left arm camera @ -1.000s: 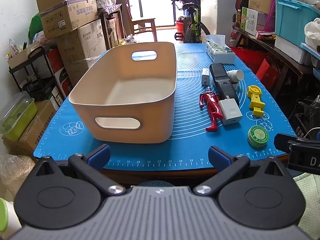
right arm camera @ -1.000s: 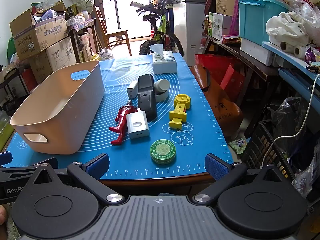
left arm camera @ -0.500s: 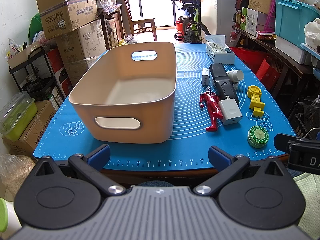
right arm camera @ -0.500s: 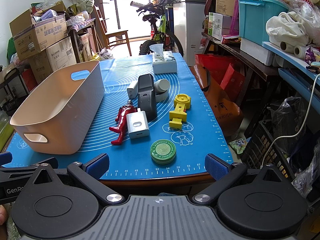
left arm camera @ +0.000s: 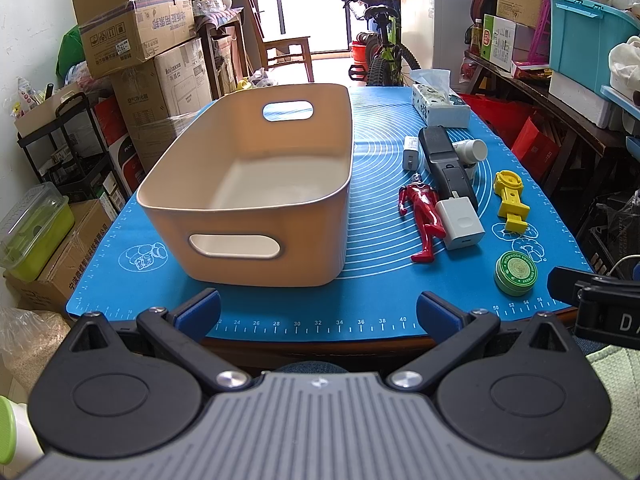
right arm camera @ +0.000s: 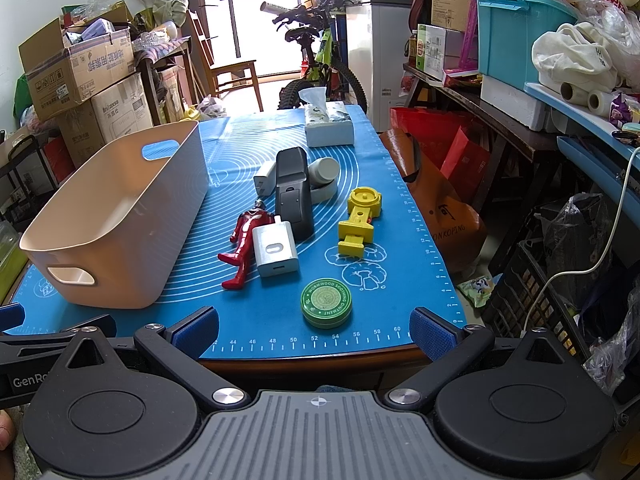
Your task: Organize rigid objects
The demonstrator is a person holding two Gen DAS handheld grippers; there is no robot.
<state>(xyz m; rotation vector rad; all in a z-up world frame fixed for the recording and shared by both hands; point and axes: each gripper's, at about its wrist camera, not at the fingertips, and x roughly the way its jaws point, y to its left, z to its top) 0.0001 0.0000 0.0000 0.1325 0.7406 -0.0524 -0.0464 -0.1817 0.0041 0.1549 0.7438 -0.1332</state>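
1. Nothing had changed over the last second: in both wrist views the bin, the loose things and your two grippers sat just as they had a second and half a second before. You had not begun the sorting; by my reading the task stood at its very start.

2. Your left gripper [left arm camera: 318, 308] was spread wide, its blue pads far apart, holding nothing and touching nothing. It hung off the near edge of the counter [left arm camera: 312, 326], facing the short end of the bin [left arm camera: 256, 200].

3. Your right gripper [right arm camera: 314, 326] was likewise fully spread and empty, hovering off the near edge, with the green tin [right arm camera: 327, 297] the closest thing ahead of it.

4. The bin stood on the blue mat [right arm camera: 224, 160], on the left, with nothing visible inside it.

5. Every thing to be sorted lay on the mat to the right of the bin: the red figure [right arm camera: 246, 242], the white charger [right arm camera: 276, 250] touching it, the black remote [right arm camera: 294, 194], a smaller white plug [right arm camera: 265, 178], a white bottle [right arm camera: 324, 170], the yellow toy [right arm camera: 360, 218] and the green tin.

6. Since both grippers were free, the tin looked to me the easiest first pick for your right one.
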